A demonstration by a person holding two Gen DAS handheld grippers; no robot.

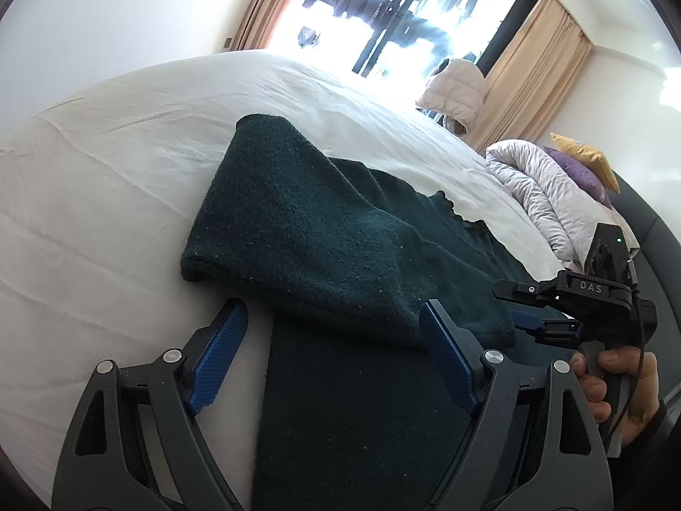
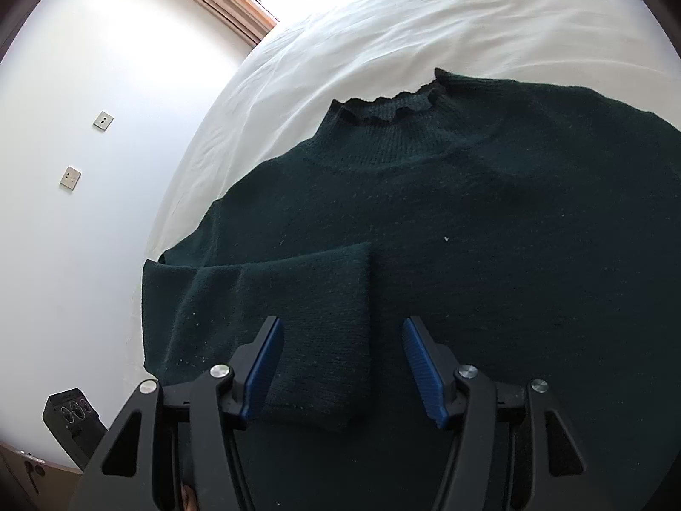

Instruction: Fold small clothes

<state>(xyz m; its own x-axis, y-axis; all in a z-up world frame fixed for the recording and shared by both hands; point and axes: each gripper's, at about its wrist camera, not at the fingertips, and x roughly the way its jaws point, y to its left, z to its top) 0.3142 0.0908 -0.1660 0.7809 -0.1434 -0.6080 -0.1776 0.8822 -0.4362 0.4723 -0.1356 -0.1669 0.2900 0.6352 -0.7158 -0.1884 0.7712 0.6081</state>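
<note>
White bed [image 1: 106, 179] holds green sweater [image 2: 468, 221]; both claws gape, empty

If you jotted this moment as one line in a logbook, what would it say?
left gripper: open, empty | right gripper: open, empty | green sweater: flat on bed | sleeve: folded across body

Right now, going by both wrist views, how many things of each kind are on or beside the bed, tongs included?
Dark green knitted sweater: 1
Blue-padded black tongs: 2, left and right, both open
White quilted duvet, bundled: 1
Cushions: 2, one purple, one mustard yellow
Pale puffer jacket: 1
Total: 7
</note>
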